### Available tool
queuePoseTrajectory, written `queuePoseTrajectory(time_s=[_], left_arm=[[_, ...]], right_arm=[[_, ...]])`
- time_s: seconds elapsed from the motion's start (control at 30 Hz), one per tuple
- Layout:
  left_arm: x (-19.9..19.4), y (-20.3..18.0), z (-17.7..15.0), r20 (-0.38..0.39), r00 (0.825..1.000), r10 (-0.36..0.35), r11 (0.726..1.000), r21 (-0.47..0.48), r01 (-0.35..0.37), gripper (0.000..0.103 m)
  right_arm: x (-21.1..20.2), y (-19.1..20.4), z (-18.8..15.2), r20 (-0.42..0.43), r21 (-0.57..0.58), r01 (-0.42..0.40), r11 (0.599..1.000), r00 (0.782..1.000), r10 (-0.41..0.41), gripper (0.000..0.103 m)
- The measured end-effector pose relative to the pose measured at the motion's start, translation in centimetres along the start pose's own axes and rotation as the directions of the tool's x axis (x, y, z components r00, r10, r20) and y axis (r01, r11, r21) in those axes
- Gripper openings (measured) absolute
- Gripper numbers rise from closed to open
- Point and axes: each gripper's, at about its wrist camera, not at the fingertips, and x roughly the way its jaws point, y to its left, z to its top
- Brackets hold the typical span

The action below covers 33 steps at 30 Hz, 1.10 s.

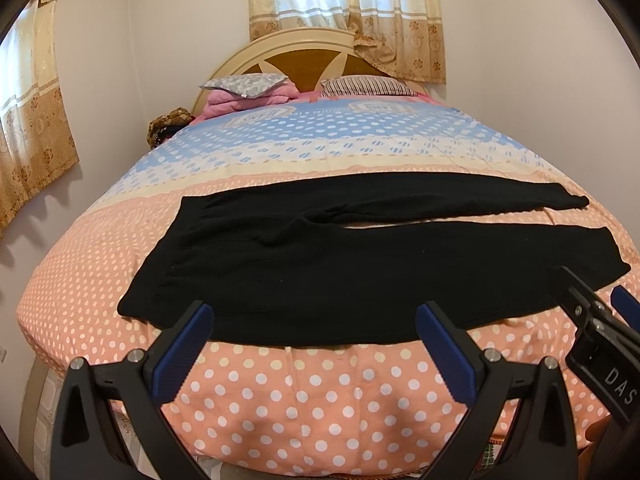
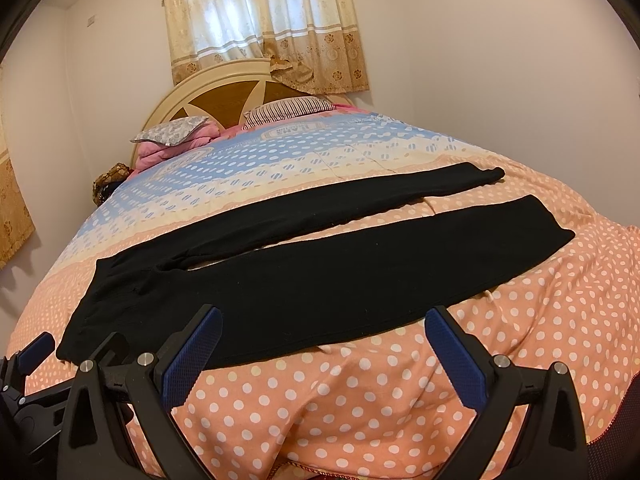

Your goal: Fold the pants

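Left wrist view: the black pants (image 1: 360, 264) lie flat and fully spread across the polka-dot bedspread (image 1: 304, 400), waistband toward the left side of the bedspread, the 2 legs running right with a thin gap between them. The left gripper (image 1: 314, 332) hangs at the pants' near edge, fingers spread wide and grasping nothing. The right gripper (image 1: 592, 312) enters near the leg cuffs; white letters "DAS" read on its body.

Right wrist view: the pants (image 2: 320, 276) look the same, unfolded, no crease or layer made. The right gripper (image 2: 324, 340) is released too, empty, just short of the near leg's edge. By my judgement no fold has begun; every fold remains. No other writing is legible.
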Motion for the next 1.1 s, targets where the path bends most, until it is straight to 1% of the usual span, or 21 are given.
queuePoseTrajectory(time_s=[1.1], left_arm=[[0.13, 0.17, -0.22, -0.006, 1.000, 0.006, 1.000, 0.002, -0.006, 0.103]], right_arm=[[0.42, 0.31, -0.29, -0.010, 0.003, -0.003, 1.000, 1.000, 0.003, 0.102]])
